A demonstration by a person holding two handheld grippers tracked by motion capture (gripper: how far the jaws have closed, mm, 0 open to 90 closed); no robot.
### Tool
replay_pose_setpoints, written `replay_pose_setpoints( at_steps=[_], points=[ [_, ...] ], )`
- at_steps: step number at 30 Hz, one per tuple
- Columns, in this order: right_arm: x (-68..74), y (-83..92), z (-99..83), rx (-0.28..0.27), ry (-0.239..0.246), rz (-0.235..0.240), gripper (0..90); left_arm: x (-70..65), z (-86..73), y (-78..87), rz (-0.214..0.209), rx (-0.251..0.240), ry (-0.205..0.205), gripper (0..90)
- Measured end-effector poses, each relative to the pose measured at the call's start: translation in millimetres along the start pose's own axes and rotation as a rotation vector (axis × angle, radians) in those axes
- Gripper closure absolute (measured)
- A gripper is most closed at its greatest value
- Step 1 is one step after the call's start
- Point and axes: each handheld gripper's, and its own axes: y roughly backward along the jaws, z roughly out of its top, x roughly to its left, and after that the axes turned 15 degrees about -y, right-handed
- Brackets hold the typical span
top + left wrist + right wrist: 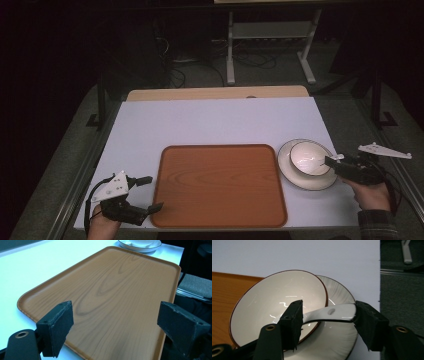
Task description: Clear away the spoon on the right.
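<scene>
**Spoon lay between my right jaws over the bowl**

At the left of the high view, my left gripper [146, 192] sat at the near left corner of the wooden tray [220, 185], its jaws spread wide apart with nothing between them. Its own view looked across the bare tray [112, 297], one jaw over the tray's near edge and the other past its side rim. The tray lay flat on the white table [200, 120], filling the middle of the near half.

Just right of the tray stood the white plate [287, 172], with the white bowl [307, 157] resting on it and tipped toward the tray. In the right gripper view the bowl [269, 305] leaned on the plate [337, 340], and the white spoon [332, 312] lay with its handle across the gap between my jaws and its other end inside the bowl. My right gripper [327, 317] had its jaws parted: the handle's end touched the right-hand jaw, while the left-hand jaw stood beside it, and I could not tell any squeeze on it.
</scene>
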Motion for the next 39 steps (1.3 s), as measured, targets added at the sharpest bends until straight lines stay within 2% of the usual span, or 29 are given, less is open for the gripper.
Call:
replay_pose_setpoints(
  at_steps=[4, 12, 24, 29, 34, 39],
  points=[
    [-0.9, -7.8, -1.6, 0.016, -0.014, 0.020, 40.1, -0.1, -0.1, -0.1, -0.001, 0.000, 0.000, 13.1],
    [-2.4, -10.7, -2.3, 0.012, -0.036, 0.047, 50.5, -0.3, 0.1, -0.2, -0.001, 0.002, -0.003, 13.1],
    [4.8, 0.4, 5.3, -0.083, 0.005, 0.035, 69.7, -0.1, 0.0, 0.1, 0.002, 0.000, -0.001, 13.1],
    [9.1, 3.6, 9.0, -0.114, 0.016, 0.063, 77.1, -0.2, -0.1, 0.3, 0.002, 0.001, -0.001, 13.1],
    [13.5, 3.6, 11.9, -0.123, 0.025, 0.095, 81.5, -0.2, -0.2, 0.7, 0.003, 0.002, 0.000, 13.1],
    [17.4, 3.2, 15.4, -0.132, 0.036, 0.107, 83.7, -0.4, -0.3, 0.9, 0.003, 0.003, 0.000, 13.1]
  ],
)
